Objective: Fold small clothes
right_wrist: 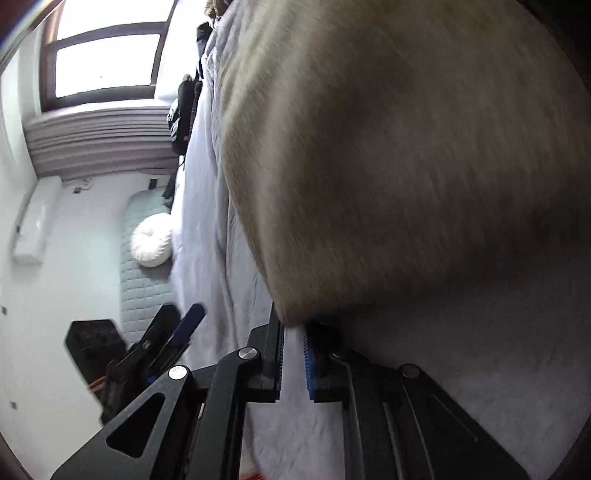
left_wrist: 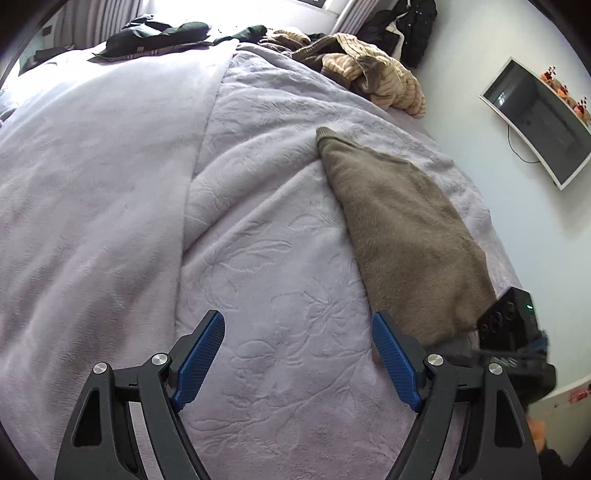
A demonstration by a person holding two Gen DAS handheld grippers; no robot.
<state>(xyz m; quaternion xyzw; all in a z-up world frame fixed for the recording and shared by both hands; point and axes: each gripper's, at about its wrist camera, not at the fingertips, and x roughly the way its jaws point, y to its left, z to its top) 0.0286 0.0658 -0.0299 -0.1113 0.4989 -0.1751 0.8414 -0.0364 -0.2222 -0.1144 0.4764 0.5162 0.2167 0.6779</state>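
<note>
- A taupe, fuzzy knitted garment (left_wrist: 399,229) lies flat on the lilac embossed blanket (left_wrist: 258,258) covering the bed, tapering to a ribbed cuff at its far end and widening toward the near right edge of the bed.
- The left gripper (left_wrist: 298,356) hangs over bare blanket just left of the garment's wide end; its blue ribbed fingers (left_wrist: 201,360) are spread wide with only blanket showing between them.
- The right gripper (right_wrist: 293,354) sits at the garment's near corner. Its fingers are drawn close together, a narrow gap left between the pads, and the fabric's edge (right_wrist: 369,184) meets the fingertips; whether the pads actually pinch the cloth I cannot tell, as the view is blurred.
- In the left wrist view the right gripper's black body shows at the garment's wide end.
- At the far end of the bed lie a heap of tan ribbed knitwear (left_wrist: 373,70) and dark clothes (left_wrist: 159,35).
- A white-framed screen (left_wrist: 535,118) hangs on the wall to the right.
</note>
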